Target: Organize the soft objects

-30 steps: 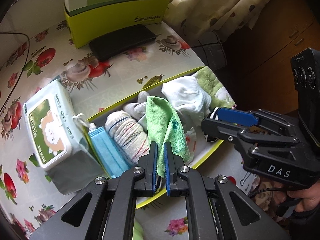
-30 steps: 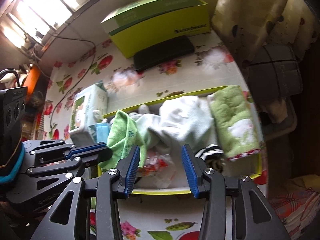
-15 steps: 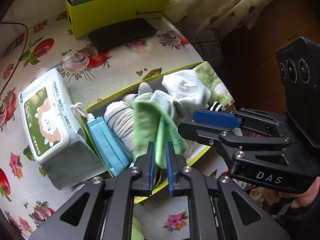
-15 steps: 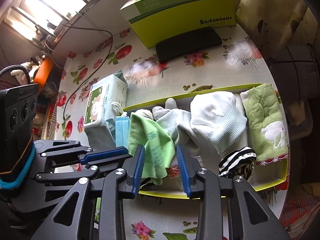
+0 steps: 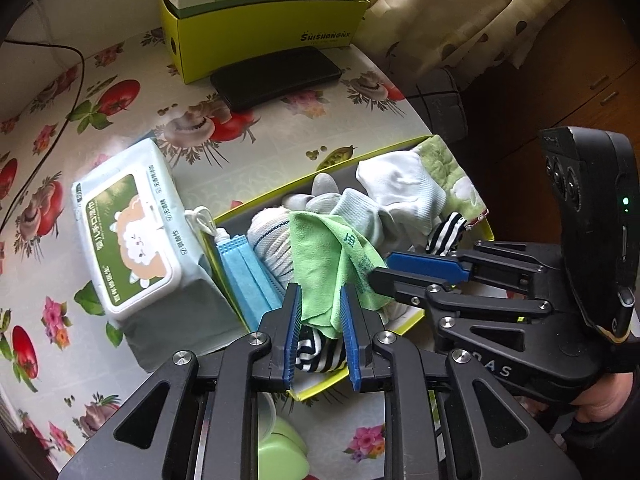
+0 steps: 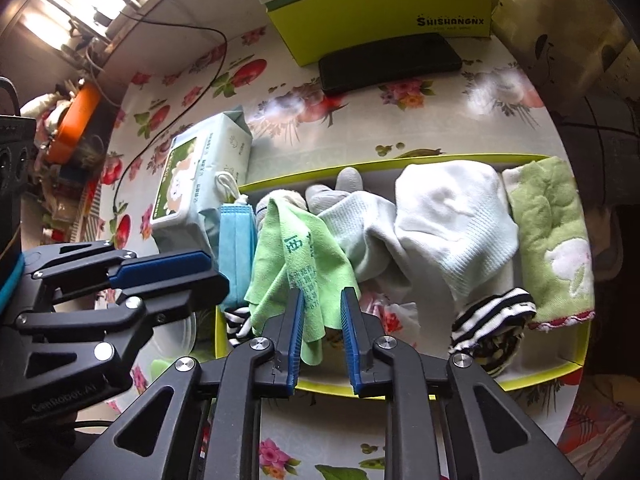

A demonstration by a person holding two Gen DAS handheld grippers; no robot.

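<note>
Handover under way: your left tool (image 5: 319, 312) jaws opening, letting go of green cloth (image 5: 326, 256); right tool (image 6: 320, 312) jaws closing round it, not yet clamped.

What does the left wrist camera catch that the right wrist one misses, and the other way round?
Only the left wrist view: a hand at the lower right.

Only the right wrist view: a bright window and an orange tub at the table's far left.

Both: the tray of socks and cloths, the green cloth, blue masks, wipes pack, yellow-green box and black case.
</note>
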